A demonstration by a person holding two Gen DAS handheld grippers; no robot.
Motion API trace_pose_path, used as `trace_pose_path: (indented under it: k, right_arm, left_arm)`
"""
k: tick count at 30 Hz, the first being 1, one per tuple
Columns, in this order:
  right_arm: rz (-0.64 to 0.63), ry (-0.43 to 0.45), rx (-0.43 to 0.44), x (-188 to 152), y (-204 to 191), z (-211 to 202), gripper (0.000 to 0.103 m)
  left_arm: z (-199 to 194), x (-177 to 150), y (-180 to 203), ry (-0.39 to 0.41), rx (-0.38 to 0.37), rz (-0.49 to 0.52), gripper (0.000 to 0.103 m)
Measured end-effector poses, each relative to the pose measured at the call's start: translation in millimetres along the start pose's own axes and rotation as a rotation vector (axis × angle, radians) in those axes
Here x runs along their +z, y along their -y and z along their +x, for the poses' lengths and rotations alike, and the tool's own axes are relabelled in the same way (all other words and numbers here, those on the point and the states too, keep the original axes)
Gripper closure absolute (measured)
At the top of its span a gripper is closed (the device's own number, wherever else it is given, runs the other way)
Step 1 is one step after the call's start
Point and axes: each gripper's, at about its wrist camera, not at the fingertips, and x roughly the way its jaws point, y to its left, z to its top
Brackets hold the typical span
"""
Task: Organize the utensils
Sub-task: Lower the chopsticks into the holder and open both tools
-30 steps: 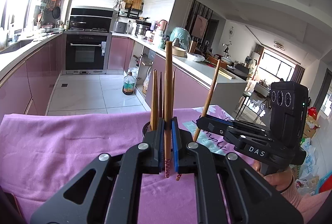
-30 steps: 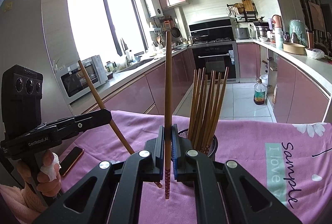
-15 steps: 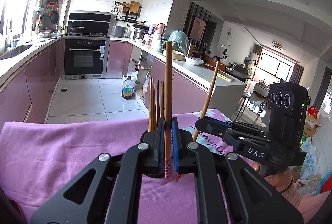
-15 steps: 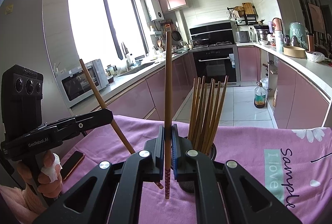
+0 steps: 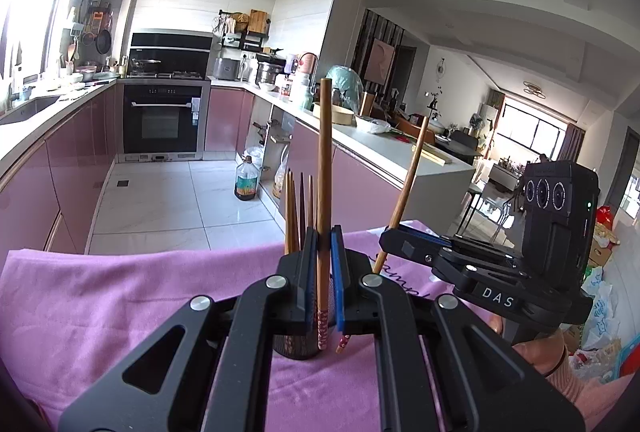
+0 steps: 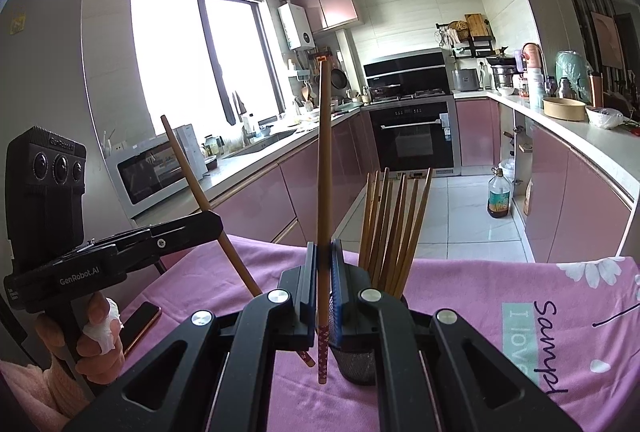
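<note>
L gripper [image 5: 322,264] pinches one chopstick [image 5: 323,172] upright, patterned tip hanging below the pads. R gripper [image 6: 322,272] likewise clamps its own chopstick [image 6: 323,168], near vertical. Mesh holder [image 6: 356,360] w/ a bundle of chopsticks [image 6: 394,228] sits at 3 o'clock just beside R jaws, on the pink cloth [image 6: 460,296]. Phone [image 6: 138,324] at 9 o'clock, near the person's hand [image 6: 96,336].

Both grippers are matte black linkages with silver round screws at the pivots and blue pads lining the inner faces of the jaws. The left gripper [image 6: 208,224] reads "GenRobot.AI" behind its jaws; the right gripper [image 5: 390,238] reads "DAS". Each carries a black three-lens camera block. Pink knitted sleeves [image 6: 28,392] cover the wrists.
</note>
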Motion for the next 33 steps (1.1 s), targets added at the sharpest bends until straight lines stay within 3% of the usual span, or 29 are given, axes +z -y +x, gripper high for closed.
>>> trace_pose_path:
  k: [16, 33]
  right_arm:
    - [-0.008, 0.032, -0.015, 14, 1, 4, 0.098]
    - [0.017, 0.036, -0.04, 14, 5, 12, 0.098]
  left_arm:
    - [0, 10, 0, 0.033, 0.018, 0.012, 0.095]
    - [16, 12, 13, -0.005, 0.039, 0.014, 0.095]
